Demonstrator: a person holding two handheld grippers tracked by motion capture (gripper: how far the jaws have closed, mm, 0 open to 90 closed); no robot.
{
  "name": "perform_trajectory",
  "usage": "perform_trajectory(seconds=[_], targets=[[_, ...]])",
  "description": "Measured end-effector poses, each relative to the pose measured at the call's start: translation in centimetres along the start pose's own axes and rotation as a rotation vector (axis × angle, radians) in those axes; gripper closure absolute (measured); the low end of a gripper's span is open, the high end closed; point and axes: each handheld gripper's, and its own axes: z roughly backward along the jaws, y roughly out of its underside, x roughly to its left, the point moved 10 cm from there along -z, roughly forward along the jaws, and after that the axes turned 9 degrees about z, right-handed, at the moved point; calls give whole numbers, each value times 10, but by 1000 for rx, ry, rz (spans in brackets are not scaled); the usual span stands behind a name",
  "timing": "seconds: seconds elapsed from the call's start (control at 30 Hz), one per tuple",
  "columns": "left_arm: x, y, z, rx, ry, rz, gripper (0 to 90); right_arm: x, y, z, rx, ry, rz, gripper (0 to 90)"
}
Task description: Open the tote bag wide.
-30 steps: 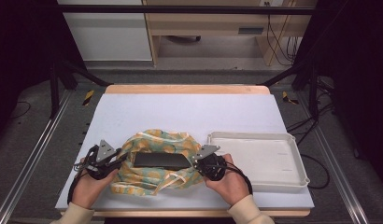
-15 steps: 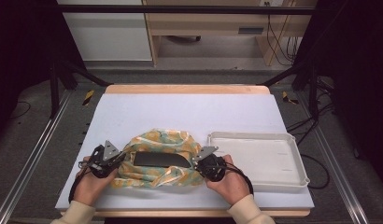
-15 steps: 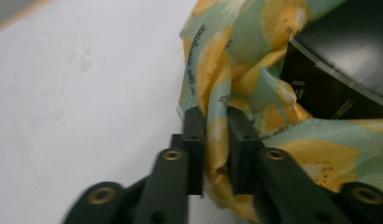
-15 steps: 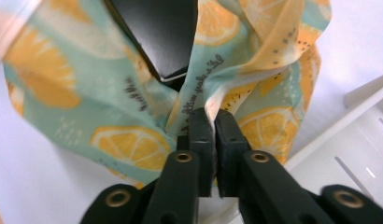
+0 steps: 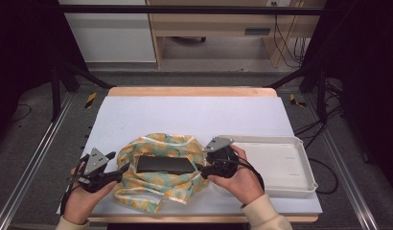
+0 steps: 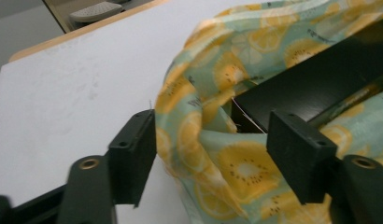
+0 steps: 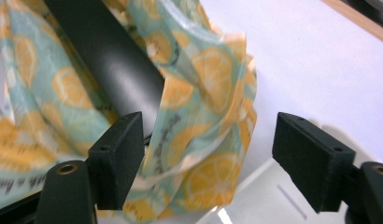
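Nearest the bottom edge of the high view, the person's two hands are coming in, each holding a gripper. The left gripper (image 5: 121, 170) is sitting at the lower left of the frame, its tips pointing right and lying just beside the left rim of the fruit-print cloth bag (image 5: 158, 189). In the left gripper view its jaws have just been opening and are standing spread, with a bulge of the bag's cloth (image 6: 217, 154) lying between them, no pad pressing on it.

The right gripper (image 5: 199, 168) is resting just right of centre, pointing left at the bag's right rim. Its jaws have just been opening too and are gaping wide in the right gripper view; a fold of the bag (image 7: 203, 116) is hanging between them (loose, not pinched).

The bag is lying slumped on the white table cover (image 5: 194, 115), in the lower middle of the frame, mouth upward. A flat black box (image 5: 166, 164) is lying inside it, its long side running left to right.

Just right of the bag, a white tray (image 5: 300, 158) is sitting at the table's lower right, behind the right hand.

Farther up the frame, the table's wooden edge (image 5: 190, 91) is showing.
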Motion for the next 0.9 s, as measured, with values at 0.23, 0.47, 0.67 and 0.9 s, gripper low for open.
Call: perform_trajectory(seconds=[0.23,0.47,0.67,0.9], targets=[[-8,12,-8,31,21,15,167,0,-19,-29,18,-67,-27,174],[-15,17,-11,52,33,1,114,5,-22,-53,62,-87,-7,276],[-20,22,-15,69,46,-4,102,1,-18,-55,74,-62,26,584],[-22,25,-17,89,43,-21,103,-8,-12,-55,90,-41,30,854]])
